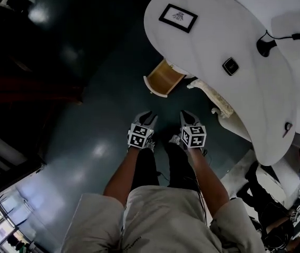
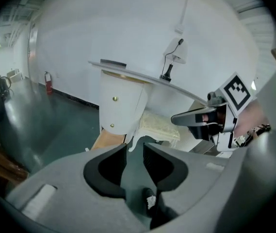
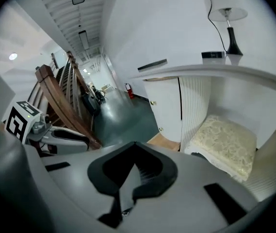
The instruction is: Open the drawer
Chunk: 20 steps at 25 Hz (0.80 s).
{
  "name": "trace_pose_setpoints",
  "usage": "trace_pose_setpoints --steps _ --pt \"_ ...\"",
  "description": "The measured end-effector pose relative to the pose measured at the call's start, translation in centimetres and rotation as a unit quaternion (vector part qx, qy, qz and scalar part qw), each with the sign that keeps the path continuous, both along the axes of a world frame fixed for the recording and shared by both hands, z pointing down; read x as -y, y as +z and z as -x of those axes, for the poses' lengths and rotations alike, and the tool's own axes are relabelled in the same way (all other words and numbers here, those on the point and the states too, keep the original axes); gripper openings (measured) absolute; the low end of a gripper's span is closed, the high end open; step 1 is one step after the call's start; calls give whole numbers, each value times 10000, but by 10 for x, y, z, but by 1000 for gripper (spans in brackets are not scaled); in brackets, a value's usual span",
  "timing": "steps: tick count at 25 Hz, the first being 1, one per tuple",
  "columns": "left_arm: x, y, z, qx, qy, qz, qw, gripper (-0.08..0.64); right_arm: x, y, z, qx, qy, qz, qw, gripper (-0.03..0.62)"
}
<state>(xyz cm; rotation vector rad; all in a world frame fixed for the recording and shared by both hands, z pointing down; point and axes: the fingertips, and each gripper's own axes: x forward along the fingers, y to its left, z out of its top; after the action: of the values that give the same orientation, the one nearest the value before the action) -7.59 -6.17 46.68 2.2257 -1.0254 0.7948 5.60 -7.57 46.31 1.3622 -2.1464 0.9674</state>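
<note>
1. Both hands are out front over the dark glossy floor point(image 1: 86, 104), each carrying grey tongs with a marker cube.
2. Left tongs point(image 1: 146, 116): the jaws stand apart, with only floor showing between them and nothing gripped.
3. Right tongs point(image 1: 188, 115): the jaw tips meet in a point, and these are empty too.
4. The wood-lined drawer point(image 1: 164, 78) sits pulled out from the white cabinet point(image 2: 128, 106) under the rounded end of the curved white tabletop point(image 1: 202, 46). It is ahead of both tongs and well apart from them.
5. Small brass knobs point(image 2: 114, 99) dot the cabinet front above it; how many drawers there are is hard to say from here.
6. A cream cushioned stool point(image 1: 213, 96) is tucked beside the cabinet.
7. A black-framed picture point(image 1: 177, 18) and a black lamp base point(image 1: 265, 46) stand on the tabletop.
</note>
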Motion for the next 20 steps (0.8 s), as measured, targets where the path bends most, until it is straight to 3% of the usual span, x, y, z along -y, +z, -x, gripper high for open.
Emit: trace_pose_setpoints --steps 5,10,15,20 --pt "3 -73 -11 -173 -440 -275 9985 110 -3 -50 2 27 -279 54 9996 15" --pt "-9 -131 -19 -220 -588 -662 9958 110 -20 -90 10 -81 -706 -98 9974 15" --pt "-28 -140 -32 -231 -665 -806 9943 110 -42 -97 12 -34 -870 -219 9960 15" --pt "-48 -132 -50 -106 -514 -823 9952 109 -54 -99 -1 -297 -1252 -308 9912 15"
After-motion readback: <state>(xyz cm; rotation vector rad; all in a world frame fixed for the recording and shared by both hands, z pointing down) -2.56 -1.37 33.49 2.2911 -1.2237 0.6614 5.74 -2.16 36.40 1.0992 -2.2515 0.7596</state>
